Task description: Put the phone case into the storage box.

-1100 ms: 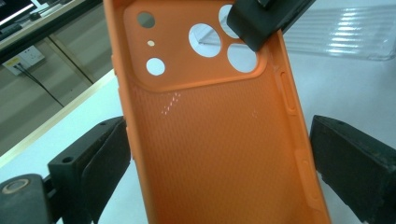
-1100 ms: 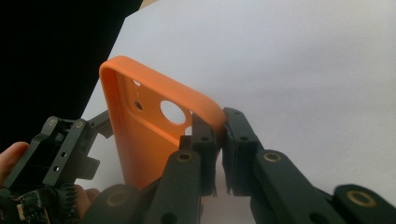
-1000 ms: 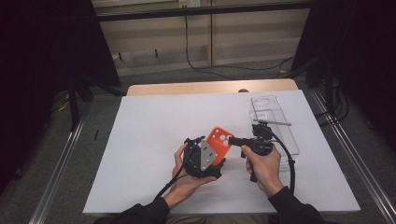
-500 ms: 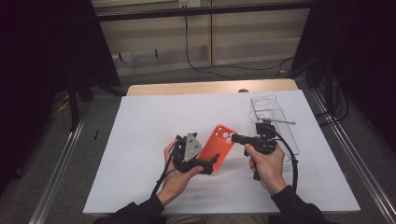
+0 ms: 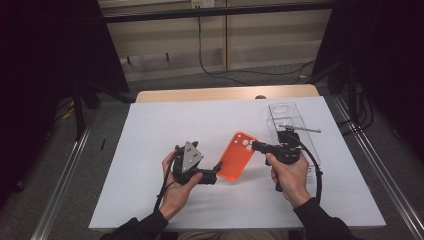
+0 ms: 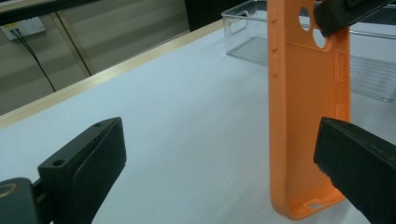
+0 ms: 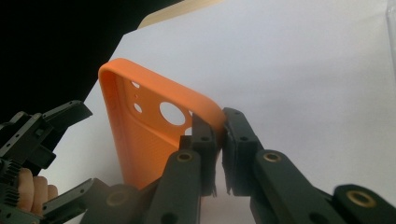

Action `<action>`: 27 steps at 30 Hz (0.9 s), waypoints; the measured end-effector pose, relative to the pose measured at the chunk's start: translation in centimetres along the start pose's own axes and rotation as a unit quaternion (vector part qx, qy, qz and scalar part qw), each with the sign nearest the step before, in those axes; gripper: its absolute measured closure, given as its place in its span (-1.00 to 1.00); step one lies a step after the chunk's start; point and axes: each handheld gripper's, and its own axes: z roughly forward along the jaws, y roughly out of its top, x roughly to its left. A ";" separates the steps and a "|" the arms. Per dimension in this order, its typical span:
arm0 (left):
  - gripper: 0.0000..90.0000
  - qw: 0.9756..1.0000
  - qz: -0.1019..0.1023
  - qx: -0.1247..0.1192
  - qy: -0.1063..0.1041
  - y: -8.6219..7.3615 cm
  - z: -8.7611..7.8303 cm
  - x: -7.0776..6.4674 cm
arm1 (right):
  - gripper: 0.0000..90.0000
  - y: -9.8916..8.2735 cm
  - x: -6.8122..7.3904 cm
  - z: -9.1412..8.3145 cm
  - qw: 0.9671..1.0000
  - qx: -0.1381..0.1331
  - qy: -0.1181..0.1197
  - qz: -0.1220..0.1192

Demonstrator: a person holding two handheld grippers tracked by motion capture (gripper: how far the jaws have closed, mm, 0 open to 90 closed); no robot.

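Right hand-held gripper (image 7: 219, 140): jaws clamped on the top corner of the orange phone case (image 7: 149, 126), beside its camera holes; it holds the case up off the bench (image 5: 150, 130), tilted, the far corner high and the near end low.

Left hand-held gripper (image 6: 224, 172): jaws wide apart, nothing pressed between them. In its own view the case stands upright just inside the right jaw, with open space toward the left jaw.

What has changed: a second ago the left hand-held gripper sat tight against the case, covering most of it in the high view. Now it has drawn back to the left, and the whole orange face of the case shows between the two hands. The right hand has stayed about where it was, with the same grip.

Phone case (image 5: 239, 155): in the air over the middle of the bench, between the two hand-held grippers, carried by the right one alone. Its lower end is just beside the tip of the left hand-held gripper (image 5: 216, 167); I cannot tell whether they touch.

Clear tray (image 5: 287, 117): on the bench behind the right hand, well apart from the case; it holds a thin rod.

Meaning for the work: the case looks to have passed to the right hand, so the left is free to take a new hold.

Risk: a corner pinch is a thin hold, and the case could swing or slip.
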 end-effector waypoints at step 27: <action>-0.95 0.994 -0.075 -0.052 0.053 -3.1 -5.0 5.1 | 0.86 1.2 -0.7 -1.6 0.998 -0.049 -0.006 -0.039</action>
